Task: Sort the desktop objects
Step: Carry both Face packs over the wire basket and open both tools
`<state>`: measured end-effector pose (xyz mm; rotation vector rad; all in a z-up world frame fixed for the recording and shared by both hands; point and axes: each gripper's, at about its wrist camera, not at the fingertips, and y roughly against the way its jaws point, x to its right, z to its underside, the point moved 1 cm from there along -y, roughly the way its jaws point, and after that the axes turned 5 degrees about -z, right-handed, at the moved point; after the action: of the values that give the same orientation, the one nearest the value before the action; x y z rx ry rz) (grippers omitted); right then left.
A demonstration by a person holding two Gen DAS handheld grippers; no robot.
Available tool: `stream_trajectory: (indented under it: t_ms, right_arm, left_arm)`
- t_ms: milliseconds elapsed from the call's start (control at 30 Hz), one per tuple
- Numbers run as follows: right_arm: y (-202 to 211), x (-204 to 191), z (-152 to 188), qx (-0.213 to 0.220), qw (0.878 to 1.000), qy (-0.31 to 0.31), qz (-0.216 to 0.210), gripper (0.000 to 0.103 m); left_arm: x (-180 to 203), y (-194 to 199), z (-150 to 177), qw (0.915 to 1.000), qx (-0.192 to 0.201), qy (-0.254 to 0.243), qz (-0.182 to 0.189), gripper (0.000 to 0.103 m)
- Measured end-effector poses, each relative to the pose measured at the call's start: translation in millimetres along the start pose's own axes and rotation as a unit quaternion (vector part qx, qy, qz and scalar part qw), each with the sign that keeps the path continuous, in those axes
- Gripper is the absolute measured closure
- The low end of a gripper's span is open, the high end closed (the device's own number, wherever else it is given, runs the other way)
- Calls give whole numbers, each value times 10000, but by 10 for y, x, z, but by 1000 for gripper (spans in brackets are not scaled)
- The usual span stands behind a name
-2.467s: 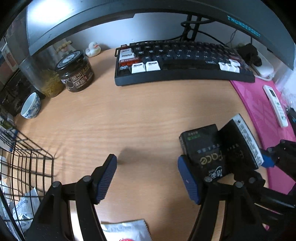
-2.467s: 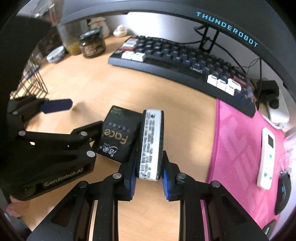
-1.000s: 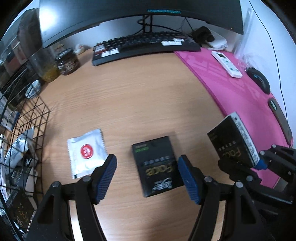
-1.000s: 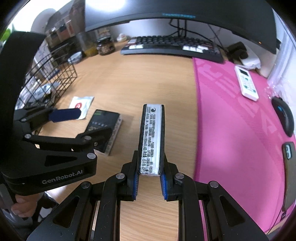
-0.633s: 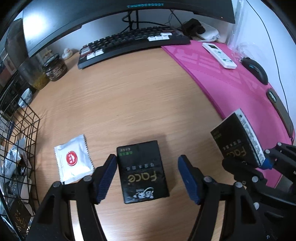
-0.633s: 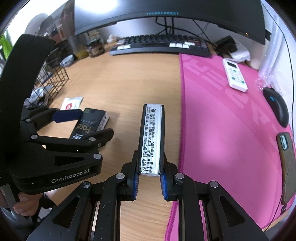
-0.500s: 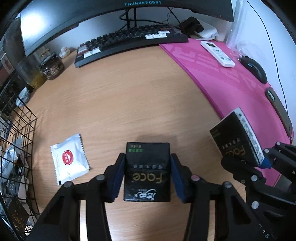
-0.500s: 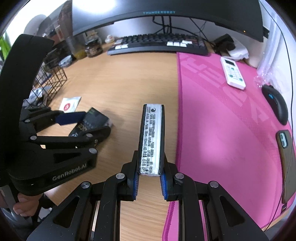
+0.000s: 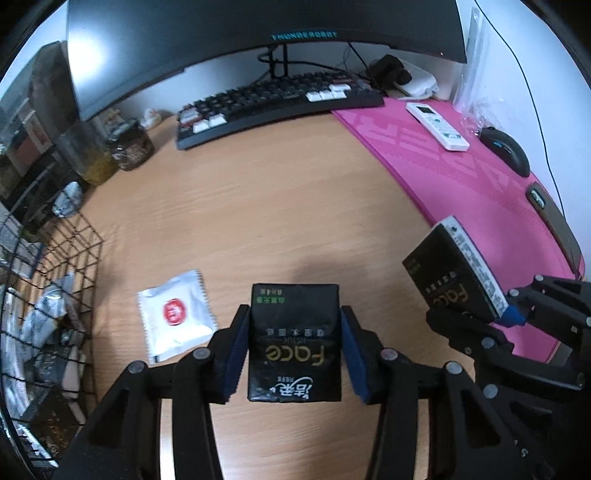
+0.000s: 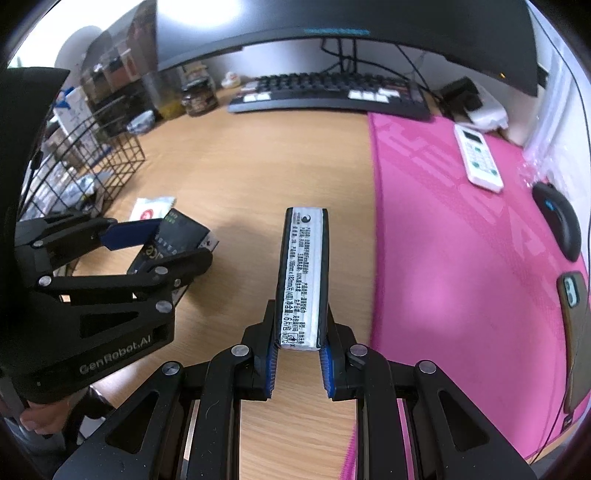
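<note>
My left gripper [image 9: 293, 350] is shut on a black "Face" tissue pack [image 9: 294, 341] and holds it above the wooden desk [image 9: 258, 206]. It also shows in the right wrist view [image 10: 173, 236]. My right gripper [image 10: 298, 363] is shut on a second black tissue pack [image 10: 303, 273], held on edge with its white label up; it shows at the right of the left wrist view [image 9: 452, 277]. A white sachet with a red dot [image 9: 173, 317] lies flat on the desk left of the left gripper. A black wire basket [image 9: 48, 295] with several packets stands at the far left.
A black keyboard [image 9: 277, 105] lies under the monitor [image 9: 258, 33] at the back. Jars [image 9: 129, 147] stand at the back left. A pink mat [image 10: 461, 229] on the right holds a white remote [image 10: 478, 158], a black mouse [image 10: 561, 225] and a phone [image 10: 574, 332].
My left gripper has closed on the tissue pack that lay on the desk and lifted it. My right gripper still holds its pack, and both have drawn back from the keyboard.
</note>
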<state>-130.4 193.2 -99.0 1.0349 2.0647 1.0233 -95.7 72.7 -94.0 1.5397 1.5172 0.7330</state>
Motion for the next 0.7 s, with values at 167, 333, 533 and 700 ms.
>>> stream_trajectory:
  t_ms: [167, 333, 533, 700]
  right_arm:
    - [-40, -258, -91, 8, 9995, 279, -156, 83]
    - [-13, -570, -198, 125, 9977, 581, -333, 83]
    - [207, -1068, -405, 463, 9914, 1020, -680, 83]
    - [370, -1654, -651, 792, 9810, 1427, -1047, 83]
  left_arm:
    - [-223, 105, 75, 9997, 74, 200, -70, 51]
    - [-517, 394, 161, 9975, 439, 518, -197, 51]
    - [-965, 812, 223, 9904, 881, 998, -381, 51]
    - [-1603, 1183, 357, 9764, 1196, 1656, -697, 51]
